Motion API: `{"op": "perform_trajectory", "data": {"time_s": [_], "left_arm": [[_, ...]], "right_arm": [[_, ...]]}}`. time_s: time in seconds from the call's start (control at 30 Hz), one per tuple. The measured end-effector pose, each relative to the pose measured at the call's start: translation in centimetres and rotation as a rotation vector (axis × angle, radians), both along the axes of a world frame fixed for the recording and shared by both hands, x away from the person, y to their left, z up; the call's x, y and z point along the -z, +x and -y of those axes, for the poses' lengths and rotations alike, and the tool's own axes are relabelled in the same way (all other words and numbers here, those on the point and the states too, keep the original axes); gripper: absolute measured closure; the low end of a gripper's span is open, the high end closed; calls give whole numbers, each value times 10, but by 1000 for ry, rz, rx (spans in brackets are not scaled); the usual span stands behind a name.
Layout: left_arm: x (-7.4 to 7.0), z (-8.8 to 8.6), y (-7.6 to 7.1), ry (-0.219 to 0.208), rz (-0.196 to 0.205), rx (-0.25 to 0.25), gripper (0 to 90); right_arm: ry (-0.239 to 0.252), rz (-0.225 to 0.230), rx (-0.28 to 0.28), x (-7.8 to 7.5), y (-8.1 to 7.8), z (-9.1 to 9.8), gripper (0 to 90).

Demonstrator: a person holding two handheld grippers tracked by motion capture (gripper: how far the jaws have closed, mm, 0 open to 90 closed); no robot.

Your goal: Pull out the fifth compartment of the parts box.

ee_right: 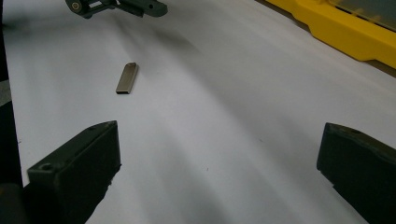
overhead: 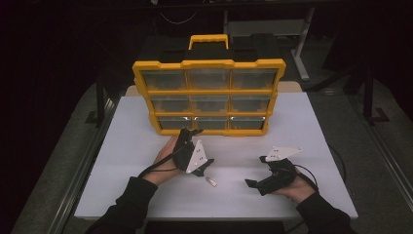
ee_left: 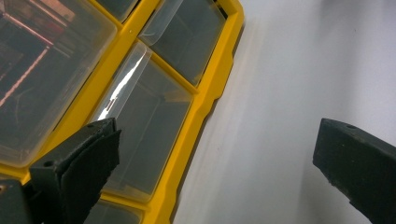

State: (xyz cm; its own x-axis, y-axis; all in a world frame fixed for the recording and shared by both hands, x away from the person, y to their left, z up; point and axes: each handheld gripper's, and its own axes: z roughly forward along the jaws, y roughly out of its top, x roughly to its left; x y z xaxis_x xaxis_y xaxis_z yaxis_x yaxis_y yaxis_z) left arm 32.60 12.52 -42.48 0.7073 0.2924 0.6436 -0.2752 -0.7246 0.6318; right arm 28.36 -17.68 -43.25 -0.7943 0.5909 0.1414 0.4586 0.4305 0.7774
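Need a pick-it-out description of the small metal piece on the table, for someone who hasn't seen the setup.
Start at the yellow drawer organizer standing at the back of the white table. In front of it, between the left gripper and right gripper, lies a flat metal USB stick. It is the only small loose item on the tabletop.

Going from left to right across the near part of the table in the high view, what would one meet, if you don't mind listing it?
Left gripper → small metal piece → right gripper.
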Motion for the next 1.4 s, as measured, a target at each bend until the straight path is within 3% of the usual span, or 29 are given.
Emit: {"op": "perform_trajectory", "data": {"time_s": [0.6,1.4], "left_arm": [[1,0,-4,57,80,5,5],[4,2,-10,154,219,1,5]], "right_arm": [[2,-1,1,0,0,0,0],[3,-1,0,0,0,0,0]]}}
